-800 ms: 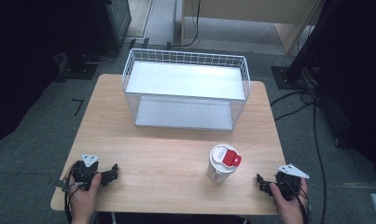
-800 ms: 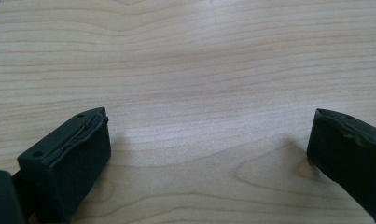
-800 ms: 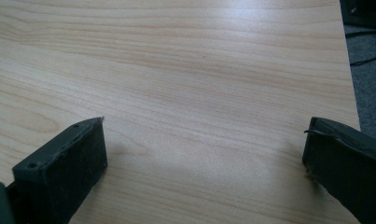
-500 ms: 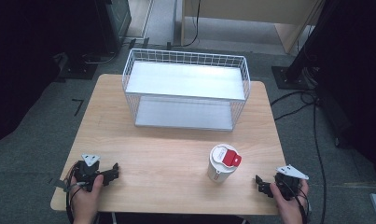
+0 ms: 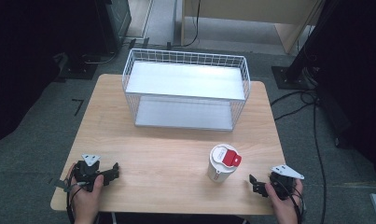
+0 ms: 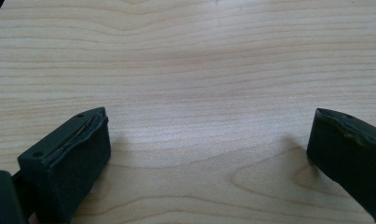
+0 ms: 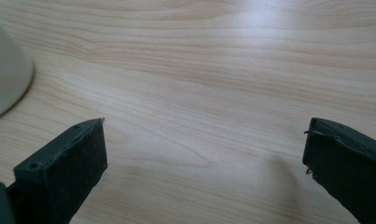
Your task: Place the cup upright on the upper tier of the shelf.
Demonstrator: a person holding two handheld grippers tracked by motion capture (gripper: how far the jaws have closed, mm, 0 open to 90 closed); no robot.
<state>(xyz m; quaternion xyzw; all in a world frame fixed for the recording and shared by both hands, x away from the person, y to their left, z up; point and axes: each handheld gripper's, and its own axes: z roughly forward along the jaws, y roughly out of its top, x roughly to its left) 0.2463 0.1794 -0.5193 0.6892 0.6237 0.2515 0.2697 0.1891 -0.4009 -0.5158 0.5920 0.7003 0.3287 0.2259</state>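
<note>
A white cup with a red-tabbed lid [image 5: 223, 162] stands upright on the wooden table [image 5: 176, 149], front right of centre. My right gripper [image 5: 254, 183] rests near the table's front right corner, just right of the cup, open with nothing between its jaws. In the right gripper view its wide-apart jaws frame bare wood, and the cup's pale side [image 7: 6, 77] shows at the left edge. My left gripper [image 5: 113, 170] lies at the front left corner, open and empty. The left gripper view has bare table [image 6: 199, 93] between the spread jaws.
A white wire basket [image 5: 185, 88] with a flat white shelf stands at the back middle of the table. Dark stands and cables sit on the grey floor around the table. Bare wood lies between the two grippers.
The right gripper has shifted slightly left toward the cup. The left gripper and the cup have not visibly moved.
</note>
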